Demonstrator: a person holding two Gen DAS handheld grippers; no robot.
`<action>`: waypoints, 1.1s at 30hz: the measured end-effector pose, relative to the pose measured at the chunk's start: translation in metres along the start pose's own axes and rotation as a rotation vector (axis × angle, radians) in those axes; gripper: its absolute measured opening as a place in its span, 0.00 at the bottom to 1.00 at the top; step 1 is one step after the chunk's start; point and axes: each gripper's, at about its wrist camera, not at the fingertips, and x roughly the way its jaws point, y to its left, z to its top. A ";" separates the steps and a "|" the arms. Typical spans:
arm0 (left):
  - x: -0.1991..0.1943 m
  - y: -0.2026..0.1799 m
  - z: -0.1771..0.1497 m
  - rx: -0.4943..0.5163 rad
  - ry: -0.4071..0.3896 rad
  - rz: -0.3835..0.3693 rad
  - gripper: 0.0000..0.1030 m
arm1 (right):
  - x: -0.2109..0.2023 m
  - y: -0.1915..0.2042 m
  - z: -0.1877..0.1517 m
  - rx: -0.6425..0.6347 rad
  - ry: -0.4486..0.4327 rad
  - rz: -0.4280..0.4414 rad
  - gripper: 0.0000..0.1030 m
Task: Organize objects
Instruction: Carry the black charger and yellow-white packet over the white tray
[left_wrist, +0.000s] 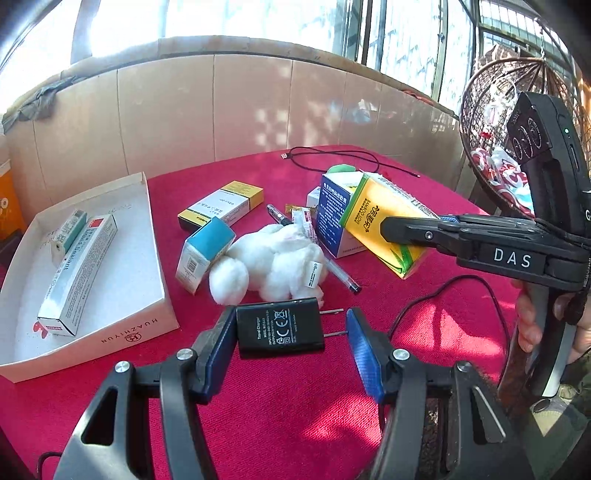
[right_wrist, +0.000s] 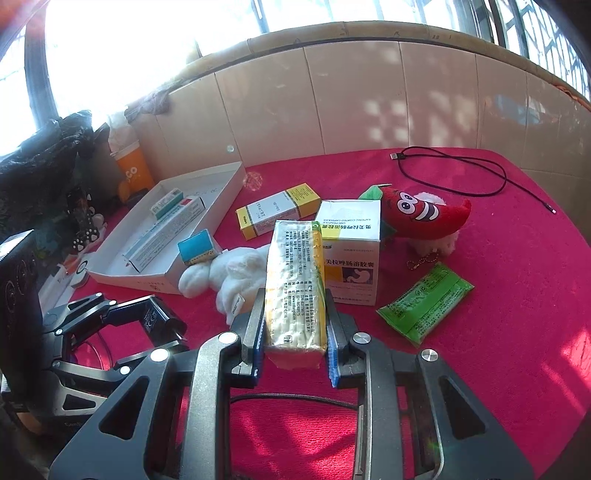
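Note:
My left gripper (left_wrist: 291, 343) is open around a black travel charger (left_wrist: 280, 326); the plug body touches the left pad and its prongs point at the right pad. My right gripper (right_wrist: 295, 339) is shut on a yellow tissue pack (right_wrist: 295, 284) and holds it above the red cloth; the pack also shows in the left wrist view (left_wrist: 384, 225). A white cardboard tray (left_wrist: 110, 332) at the left holds two long boxes (left_wrist: 79, 269). A white plush toy (left_wrist: 280, 262), a blue-topped box (left_wrist: 203, 251) and a yellow and white box (left_wrist: 221, 205) lie on the cloth.
A blue and white medicine box (right_wrist: 351, 251), a red chili plush (right_wrist: 424, 214) and a green packet (right_wrist: 424, 302) lie right of centre. A black USB cable (right_wrist: 454, 173) curls at the back. Pens (left_wrist: 340, 273) lie by the plush. A tiled wall stands behind; a wicker basket (left_wrist: 495, 122) hangs at the right.

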 end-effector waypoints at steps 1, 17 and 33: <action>-0.002 0.000 0.000 0.001 -0.007 0.003 0.58 | -0.001 0.001 0.000 -0.001 -0.002 0.003 0.24; -0.033 0.016 0.008 -0.051 -0.114 0.055 0.58 | -0.007 0.020 0.010 -0.037 -0.015 0.025 0.24; -0.072 0.061 0.015 -0.153 -0.222 0.156 0.58 | -0.015 0.058 0.048 -0.125 -0.067 0.045 0.24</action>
